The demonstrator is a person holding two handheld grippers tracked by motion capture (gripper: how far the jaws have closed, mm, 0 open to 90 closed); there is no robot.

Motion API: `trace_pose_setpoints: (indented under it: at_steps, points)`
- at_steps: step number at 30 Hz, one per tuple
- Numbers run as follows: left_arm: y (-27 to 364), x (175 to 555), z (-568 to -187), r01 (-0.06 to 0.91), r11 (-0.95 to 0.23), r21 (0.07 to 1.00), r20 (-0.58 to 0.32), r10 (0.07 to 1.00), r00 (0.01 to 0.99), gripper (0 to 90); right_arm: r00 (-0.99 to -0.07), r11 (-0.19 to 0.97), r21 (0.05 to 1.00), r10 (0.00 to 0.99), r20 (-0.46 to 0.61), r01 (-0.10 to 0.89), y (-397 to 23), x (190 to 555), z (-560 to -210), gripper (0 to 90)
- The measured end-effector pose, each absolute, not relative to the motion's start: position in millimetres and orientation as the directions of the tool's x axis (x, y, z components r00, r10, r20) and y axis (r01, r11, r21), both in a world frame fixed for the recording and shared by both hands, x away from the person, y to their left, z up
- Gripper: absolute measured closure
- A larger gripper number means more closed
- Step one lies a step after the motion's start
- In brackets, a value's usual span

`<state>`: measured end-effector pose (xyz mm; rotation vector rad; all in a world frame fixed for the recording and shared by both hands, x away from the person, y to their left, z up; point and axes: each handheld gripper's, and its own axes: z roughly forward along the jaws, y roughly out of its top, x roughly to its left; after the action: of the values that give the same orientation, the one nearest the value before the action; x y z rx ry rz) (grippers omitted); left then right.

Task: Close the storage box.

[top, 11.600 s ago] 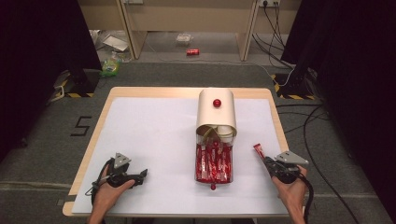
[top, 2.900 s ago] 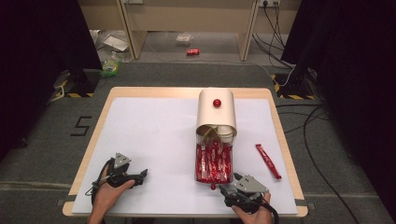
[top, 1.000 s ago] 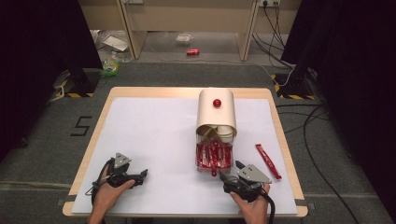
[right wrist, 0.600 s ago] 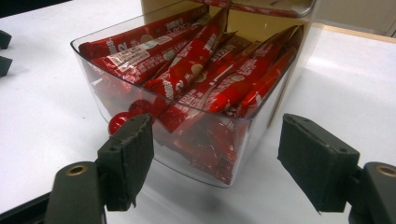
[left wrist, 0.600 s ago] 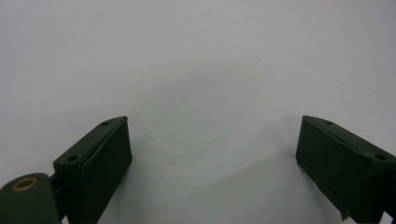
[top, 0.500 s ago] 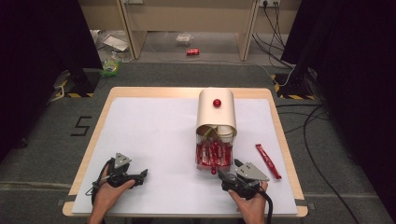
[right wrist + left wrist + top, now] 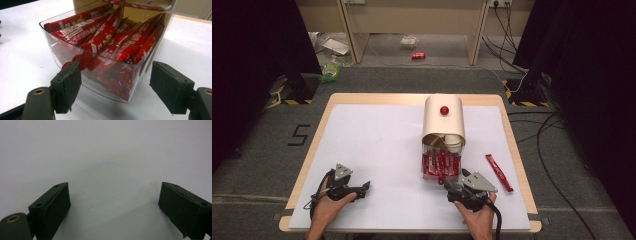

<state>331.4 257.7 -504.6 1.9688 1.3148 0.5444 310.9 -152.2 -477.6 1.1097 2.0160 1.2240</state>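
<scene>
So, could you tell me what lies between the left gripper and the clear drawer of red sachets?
Nothing: the high view shows bare white tabletop between the left gripper and the drawer.

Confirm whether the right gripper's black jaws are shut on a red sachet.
No: the right gripper stands open before the clear plastic drawer of red sachets, holding nothing.

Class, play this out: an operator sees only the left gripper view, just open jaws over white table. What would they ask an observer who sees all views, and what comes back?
Operator: What is the right gripper facing?
Observer: The right gripper, jaws apart, faces a clear drawer packed with red sachets.
Operator: What does the drawer belong to?
Observer: A cream dispenser with a red knob.
Operator: Anything loose on the table?
Observer: One red sachet lies right of the drawer.
</scene>
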Motion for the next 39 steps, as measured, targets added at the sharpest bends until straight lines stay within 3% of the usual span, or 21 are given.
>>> trace_pose_setpoints:
  at_steps: [39]
  points:
    - [257.6,331.4,-504.6,0.624,-0.243,0.743,-0.033,0.917,0.397,9.5,-0.487,0.223,0.905,0.873,-0.020,0.362,-150.4,334.2,-481.7,24.8]
